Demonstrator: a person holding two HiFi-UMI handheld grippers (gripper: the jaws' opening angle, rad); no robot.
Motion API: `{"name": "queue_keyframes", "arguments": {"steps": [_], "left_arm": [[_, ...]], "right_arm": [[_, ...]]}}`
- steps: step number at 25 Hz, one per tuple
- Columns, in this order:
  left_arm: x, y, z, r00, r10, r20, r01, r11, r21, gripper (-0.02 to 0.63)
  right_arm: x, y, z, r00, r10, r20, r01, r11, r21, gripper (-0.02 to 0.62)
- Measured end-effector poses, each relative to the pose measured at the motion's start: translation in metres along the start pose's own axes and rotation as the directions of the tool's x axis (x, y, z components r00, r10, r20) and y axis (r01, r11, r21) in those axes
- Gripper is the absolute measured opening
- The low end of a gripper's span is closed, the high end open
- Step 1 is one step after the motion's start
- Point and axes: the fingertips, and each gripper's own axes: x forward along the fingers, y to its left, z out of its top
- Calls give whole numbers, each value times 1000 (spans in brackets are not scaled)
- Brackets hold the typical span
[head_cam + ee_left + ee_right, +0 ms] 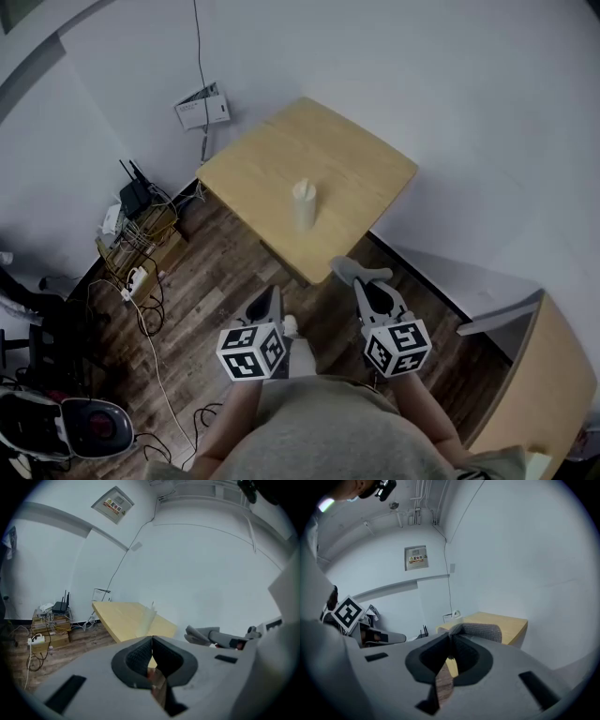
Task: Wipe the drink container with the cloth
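Note:
The drink container (pixel 305 202), a pale white cup with a thin straw, stands upright near the front of a small wooden table (pixel 356 159). In the left gripper view the cup (pixel 148 619) appears beyond the jaws, still well apart from them. My left gripper (pixel 273 298) hangs over the floor short of the table, shut with nothing in it (pixel 152 641). My right gripper (pixel 364 284) is shut on a grey cloth (pixel 348 270), which hangs just short of the table's near corner. In the right gripper view the cloth (pixel 482 630) bulges out past the shut jaws.
A router and tangled cables (pixel 136 202) sit on boxes by the left wall. A white box (pixel 202 107) lies at the wall behind the table. Another wooden tabletop (pixel 544 384) juts in at bottom right. A round device (pixel 89 427) sits on the floor at bottom left.

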Motion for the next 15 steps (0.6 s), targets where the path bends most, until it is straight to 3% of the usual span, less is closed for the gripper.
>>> {"name": "queue_keyframes", "arguments": {"steps": [15], "left_arm": [[96, 53, 82, 999, -42, -23, 42, 999, 10, 3]], "right_arm": [[130, -30, 70, 998, -35, 46, 35, 999, 5, 11]]}}
